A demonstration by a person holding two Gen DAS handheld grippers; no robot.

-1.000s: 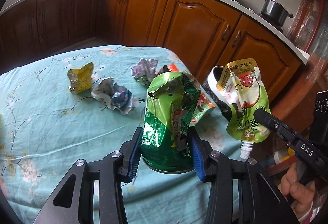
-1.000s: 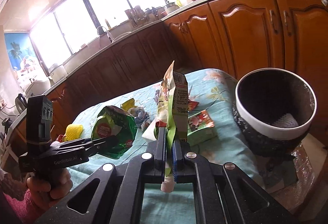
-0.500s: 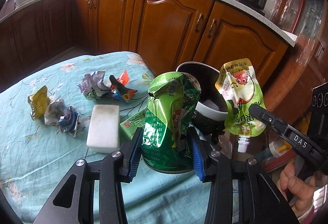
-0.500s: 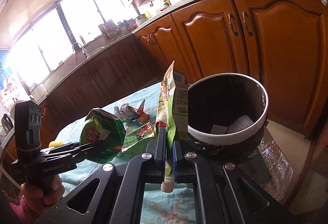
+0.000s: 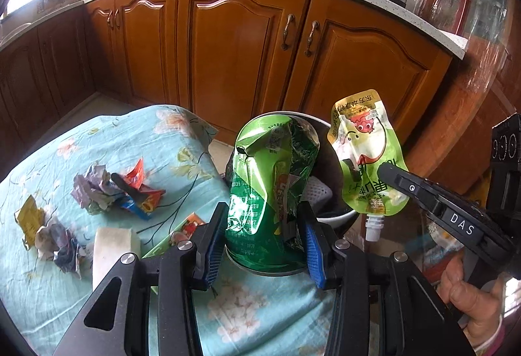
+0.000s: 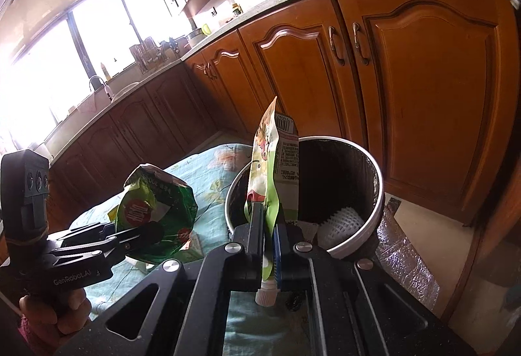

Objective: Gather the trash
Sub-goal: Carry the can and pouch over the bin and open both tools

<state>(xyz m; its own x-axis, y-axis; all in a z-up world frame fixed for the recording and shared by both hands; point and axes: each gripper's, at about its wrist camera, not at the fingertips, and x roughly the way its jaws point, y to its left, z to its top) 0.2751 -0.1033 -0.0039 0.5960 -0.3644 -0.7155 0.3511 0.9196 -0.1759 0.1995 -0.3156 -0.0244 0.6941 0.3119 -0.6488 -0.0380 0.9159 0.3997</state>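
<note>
Crumpled green foil snack bag (image 5: 272,190) sits pinched in the left hand-held gripper (image 5: 265,235) at frame centre, the right hand-held gripper (image 6: 267,242) clamping a pale green spouted drink pouch (image 6: 272,180) before the white-rimmed black bin (image 6: 364,245). Best carry both above the rim, then release. "DAS" and "GenRobot.AI" mark the gripper bodies.
</note>
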